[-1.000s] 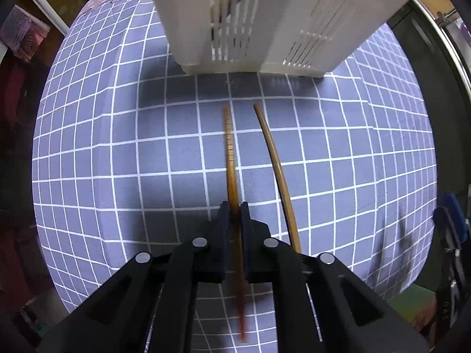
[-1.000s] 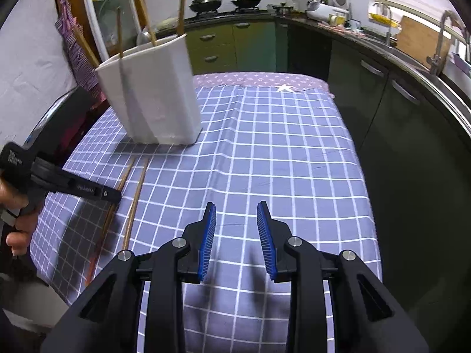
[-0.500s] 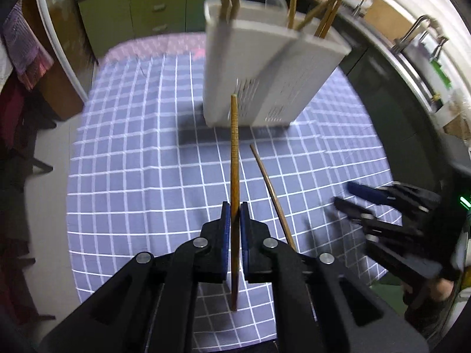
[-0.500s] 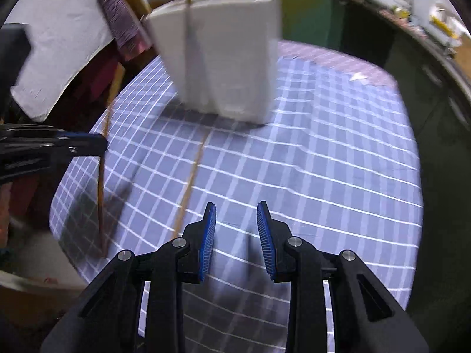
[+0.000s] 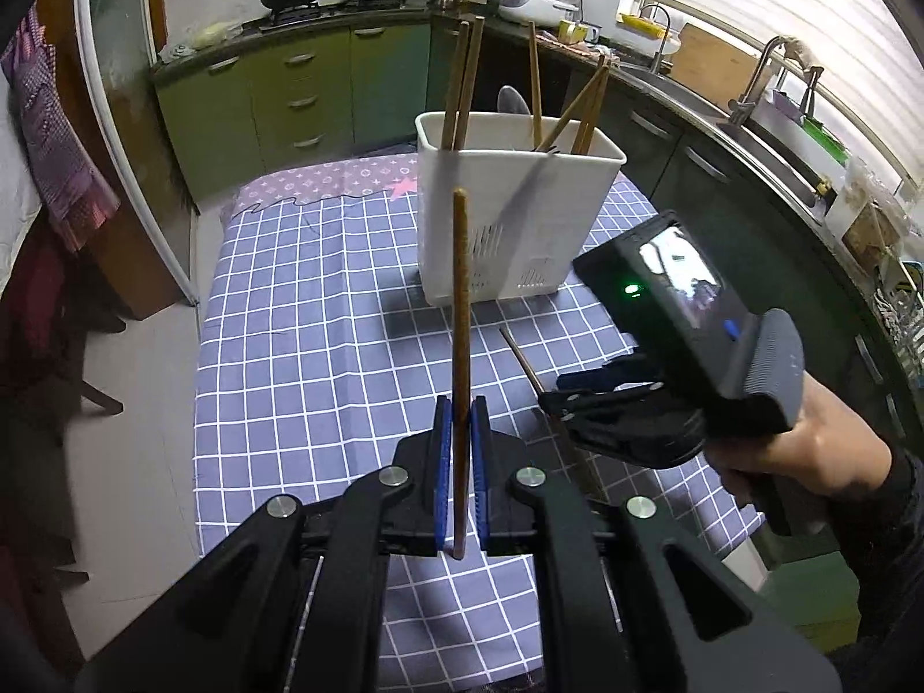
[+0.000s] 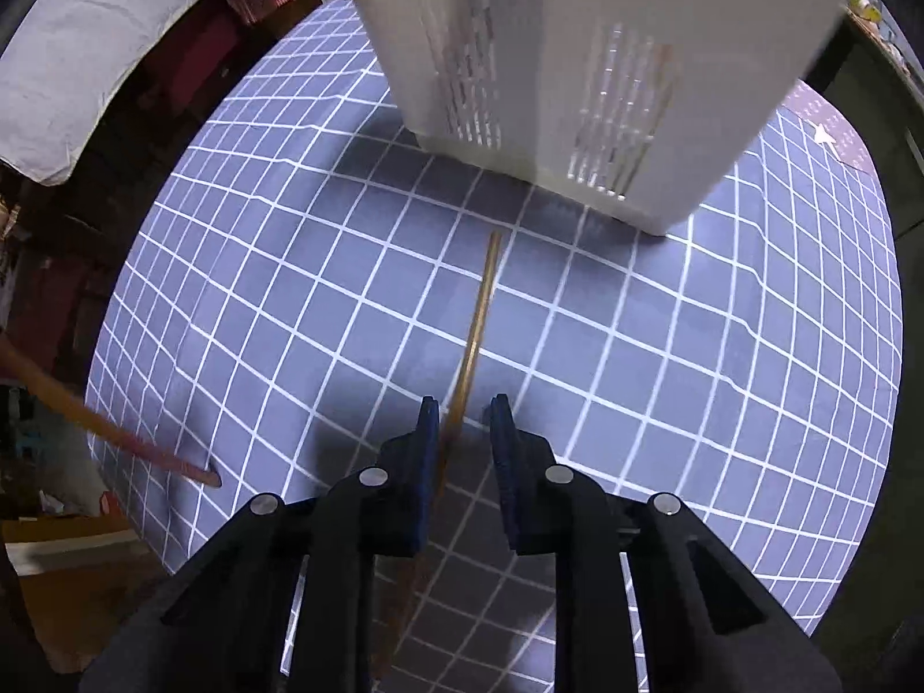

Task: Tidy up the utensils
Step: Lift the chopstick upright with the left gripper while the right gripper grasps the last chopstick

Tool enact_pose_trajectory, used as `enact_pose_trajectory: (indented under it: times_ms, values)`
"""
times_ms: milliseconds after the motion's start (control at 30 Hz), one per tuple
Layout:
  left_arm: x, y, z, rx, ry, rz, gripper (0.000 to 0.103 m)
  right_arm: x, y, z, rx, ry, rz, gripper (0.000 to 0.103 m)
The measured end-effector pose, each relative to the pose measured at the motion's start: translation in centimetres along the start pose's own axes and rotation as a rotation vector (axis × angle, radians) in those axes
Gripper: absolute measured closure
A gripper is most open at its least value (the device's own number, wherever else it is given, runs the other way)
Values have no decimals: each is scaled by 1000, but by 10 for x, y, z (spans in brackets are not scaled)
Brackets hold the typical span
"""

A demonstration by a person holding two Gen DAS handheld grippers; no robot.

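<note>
The left gripper (image 5: 460, 462) is clamped on one brown chopstick (image 5: 460, 312), its blue pads pressed flat against the shaft. The stick stands nearly upright out of the jaws, its tip reaching up in front of the white utensil holder (image 5: 520, 219) at the far side of the checked tablecloth (image 5: 300, 358). The holder already has several chopsticks and a spoon leaning in it.

The right gripper (image 6: 464, 433) points steeply down over the second chopstick (image 6: 479, 323), which lies flat on the cloth, its far end just short of the holder's (image 6: 577, 58) base. Its jaws have just been closing, yet a gap shows: the stick sits between the pads, close to the left one, and is not pinched.

The risks follow from this. The lying stick is off-centre in the jaws, so as they close one pad will likely meet it first and roll or push it sideways across the cloth instead of trapping it. Thin and flat on fabric, it may also slip under the fingertips, or the pads may snag the cloth.

The held stick is gripped low with a long free length above, so a knock on the holder's rim or the sticks already leaning inside could swing it in the pads. The two grippers also work near each other and could collide.
</note>
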State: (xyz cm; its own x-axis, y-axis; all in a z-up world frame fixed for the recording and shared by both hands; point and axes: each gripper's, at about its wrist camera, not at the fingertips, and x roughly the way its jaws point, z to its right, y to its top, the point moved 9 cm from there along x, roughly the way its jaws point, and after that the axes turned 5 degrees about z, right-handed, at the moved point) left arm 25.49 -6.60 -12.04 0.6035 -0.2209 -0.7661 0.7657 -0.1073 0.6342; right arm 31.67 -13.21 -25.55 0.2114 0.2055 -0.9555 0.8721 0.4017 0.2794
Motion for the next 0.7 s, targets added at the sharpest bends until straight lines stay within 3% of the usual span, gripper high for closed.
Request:
enact_pose_trajectory:
  times_ms: [200, 400, 700]
  values:
    - [-1, -5, -5, 1, -6, 3, 96, 8, 3, -7, -27, -53, -1, 93]
    - [-3, -6, -7, -2, -7, 3, 96, 0, 5, -9, 0, -19, 50, 96]
    - [-8, -6, -9, -1, 4, 20, 96, -92, -11, -4, 43, 66, 316, 96]
